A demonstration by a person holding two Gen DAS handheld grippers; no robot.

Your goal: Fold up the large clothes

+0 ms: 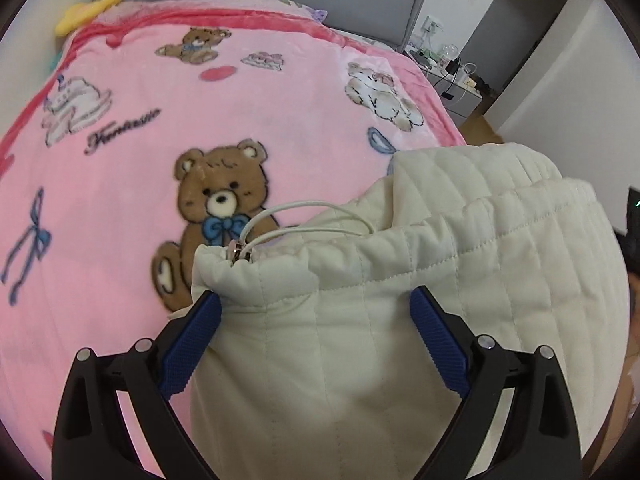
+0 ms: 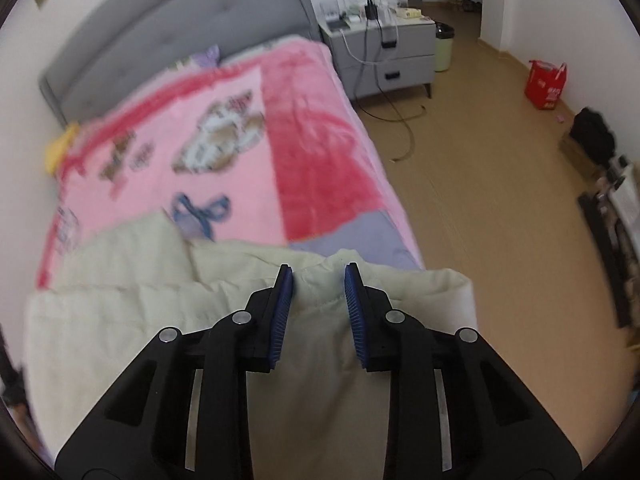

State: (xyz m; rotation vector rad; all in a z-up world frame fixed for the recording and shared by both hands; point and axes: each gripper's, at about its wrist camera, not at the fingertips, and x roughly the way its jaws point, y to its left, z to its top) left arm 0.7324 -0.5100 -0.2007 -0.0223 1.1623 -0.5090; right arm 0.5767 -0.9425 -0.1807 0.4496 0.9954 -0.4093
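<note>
A cream quilted garment (image 1: 400, 280) lies bunched on the near right part of a bed covered by a pink teddy-bear blanket (image 1: 160, 120). Its drawstring hem with a white cord and metal toggle (image 1: 240, 250) faces the bear print. My left gripper (image 1: 314, 300) stands wide open astride that hem, with fabric filling the space between the blue pads. In the right wrist view, the garment (image 2: 120, 320) hangs over the bed's edge, and my right gripper (image 2: 319, 276) has its jaws drawn close on a raised fold of the cream fabric.
A grey padded headboard (image 2: 180, 32) backs the bed. A grey nightstand (image 2: 400, 48) with cables and small items stands beside it. On the wooden floor (image 2: 480, 200) are a red bag (image 2: 546, 84), a pale bin (image 2: 444, 46) and dark clutter at the right. A yellow plush toy (image 1: 86, 12) sits by the pillows.
</note>
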